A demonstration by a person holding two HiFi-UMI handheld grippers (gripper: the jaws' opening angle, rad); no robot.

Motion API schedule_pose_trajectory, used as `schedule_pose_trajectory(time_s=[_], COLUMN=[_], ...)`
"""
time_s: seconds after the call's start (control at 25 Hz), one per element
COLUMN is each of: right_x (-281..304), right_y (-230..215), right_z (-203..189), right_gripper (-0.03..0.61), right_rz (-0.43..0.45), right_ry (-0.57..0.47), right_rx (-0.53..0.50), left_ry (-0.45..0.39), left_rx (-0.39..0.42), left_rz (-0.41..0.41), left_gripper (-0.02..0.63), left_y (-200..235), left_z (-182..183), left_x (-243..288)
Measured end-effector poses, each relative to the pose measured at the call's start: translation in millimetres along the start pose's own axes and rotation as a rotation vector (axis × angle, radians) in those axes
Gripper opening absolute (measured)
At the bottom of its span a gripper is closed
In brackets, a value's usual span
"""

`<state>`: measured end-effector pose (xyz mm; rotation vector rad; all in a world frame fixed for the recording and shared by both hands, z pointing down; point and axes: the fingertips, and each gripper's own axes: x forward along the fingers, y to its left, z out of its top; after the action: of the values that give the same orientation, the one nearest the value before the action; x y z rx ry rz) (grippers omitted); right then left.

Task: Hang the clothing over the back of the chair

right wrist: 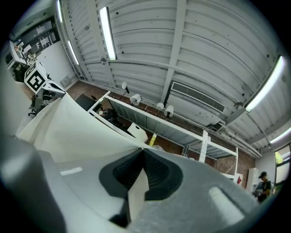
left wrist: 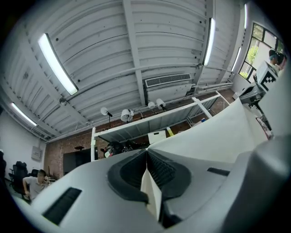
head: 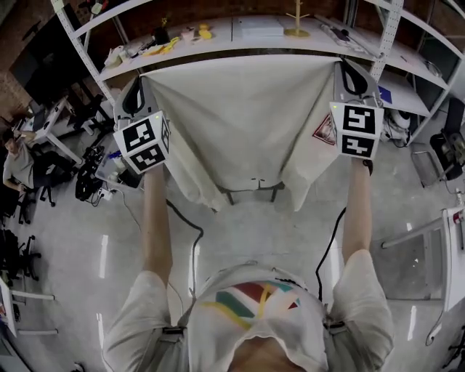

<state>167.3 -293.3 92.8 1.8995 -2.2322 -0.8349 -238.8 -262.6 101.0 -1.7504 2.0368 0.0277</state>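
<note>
A cream-white shirt (head: 243, 123) is stretched wide between my two grippers and held up high in the head view; a small red triangle print shows near its right side. My left gripper (head: 136, 93) is shut on the shirt's left top corner, and a fold of white cloth (left wrist: 152, 193) is pinched between its dark pads. My right gripper (head: 350, 76) is shut on the right top corner, with cloth (right wrist: 137, 193) between its pads. Below the hanging hem, part of a dark chair base (head: 251, 190) shows; the rest of the chair is hidden behind the shirt.
A long white shelf bench (head: 240, 40) with small items and a wooden stand (head: 296, 22) runs behind the shirt. Cables trail on the glossy floor. Office chairs and a seated person stand at far left, a white table (head: 454, 240) at right. Both gripper views look up at ceiling.
</note>
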Motion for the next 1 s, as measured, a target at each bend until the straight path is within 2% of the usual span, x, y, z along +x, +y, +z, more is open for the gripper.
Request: schedule_pose_trajectory(time_s=[0.2,0.36,0.72,1.0], right_x=[20.8,33.8,56.3,73.4], right_y=[-6.2,0.9,23.0,43.3], right_z=[18.0,18.3,-10.3,-60.5], right_gripper=[0.008,0.008,0.008,0.008], right_rz=[0.005,0.017,0.054,0.084], right_ry=[-0.022,-0.013,0.046,0.145], right_rx=[-0.036,-0.058,-0.080,-0.075], left_ry=[-0.021,-0.015,0.038,0.139], left_rx=[0.023,0.031,0.024,0.060], left_rz=[0.003,0.007,-0.003,-0.050], left_gripper=[0.017,0.017,0.017,0.017], left_y=[11.0,18.5,17.3,-1.7], left_z=[20.3,17.5,-21.5,-76.0], left_x=[25.5,36.6,53.1,64.6])
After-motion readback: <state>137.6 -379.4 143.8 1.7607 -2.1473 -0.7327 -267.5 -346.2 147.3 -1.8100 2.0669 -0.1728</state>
